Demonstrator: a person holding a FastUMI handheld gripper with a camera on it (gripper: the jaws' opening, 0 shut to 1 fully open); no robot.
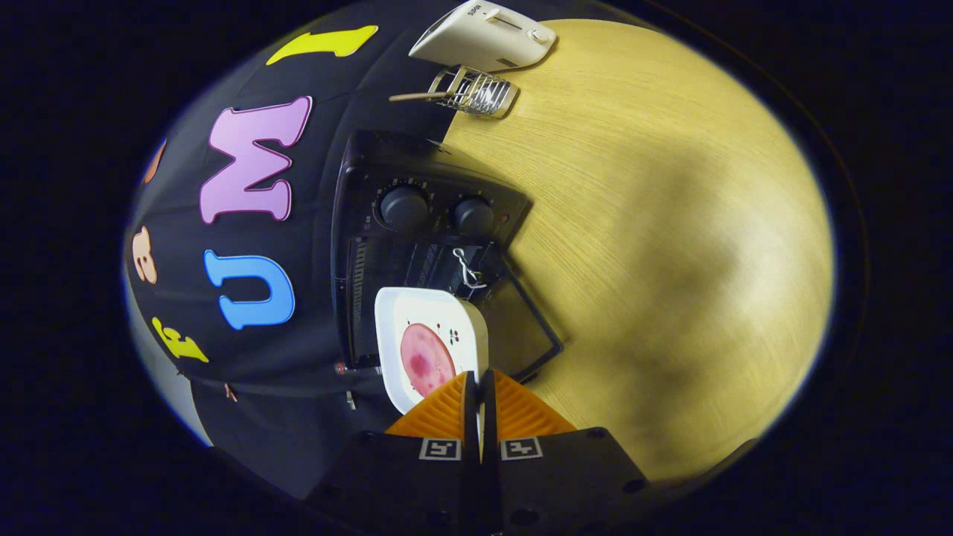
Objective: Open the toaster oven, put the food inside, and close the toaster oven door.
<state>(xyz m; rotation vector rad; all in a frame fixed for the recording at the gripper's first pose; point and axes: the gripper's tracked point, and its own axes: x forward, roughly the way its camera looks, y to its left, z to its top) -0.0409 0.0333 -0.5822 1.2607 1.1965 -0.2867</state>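
Between your gripper's (480,387) fingers sits the near rim of the white plate (428,342), pinched with the fingers nearly closed; the plate carries a pink round slice of food (426,359) and extends straight ahead; its far edge reaches the mouth of the toaster oven (417,223), whose door (528,327) lies dropped open, just ahead and slightly to one side; the plate's long axis runs along the fingers toward the cavity, so the coming push is probably straight forward; beyond the oven, a wire rack (476,93) and a white appliance (484,33) rest on the counter (670,223).
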